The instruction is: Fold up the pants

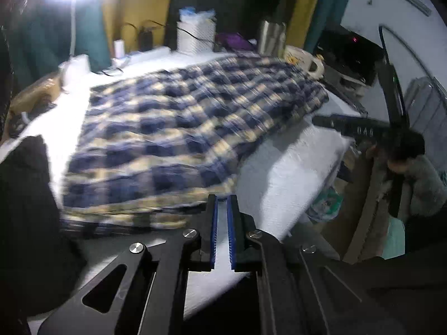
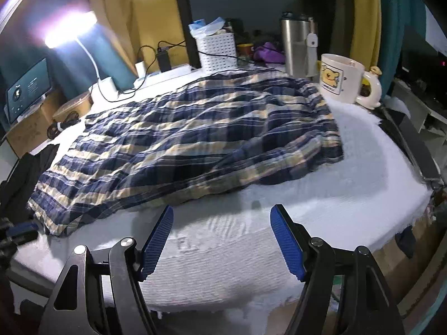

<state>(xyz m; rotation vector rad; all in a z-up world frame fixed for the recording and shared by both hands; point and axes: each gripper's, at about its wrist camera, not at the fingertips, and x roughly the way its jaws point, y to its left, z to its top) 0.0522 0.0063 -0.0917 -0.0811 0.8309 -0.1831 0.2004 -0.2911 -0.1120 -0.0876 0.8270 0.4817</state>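
Note:
The blue and cream plaid pants [image 2: 190, 139] lie folded over on the white cloth-covered table [image 2: 251, 240], wrinkled, reaching from the near left to the far right. They also show, blurred, in the left wrist view [image 1: 181, 139]. My left gripper [image 1: 223, 199] is nearly shut with a narrow gap and nothing between the pads, just at the near edge of the pants. My right gripper [image 2: 222, 213] is open and empty above the bare cloth, just in front of the pants' near edge.
A cartoon mug [image 2: 342, 79], a steel tumbler [image 2: 296, 47] and a white basket [image 2: 218, 51] stand along the far edge. A lit lamp [image 2: 69, 30], cables and a small screen [image 2: 28, 89] are at the far left. Dark fabric [image 1: 25, 209] lies at the left.

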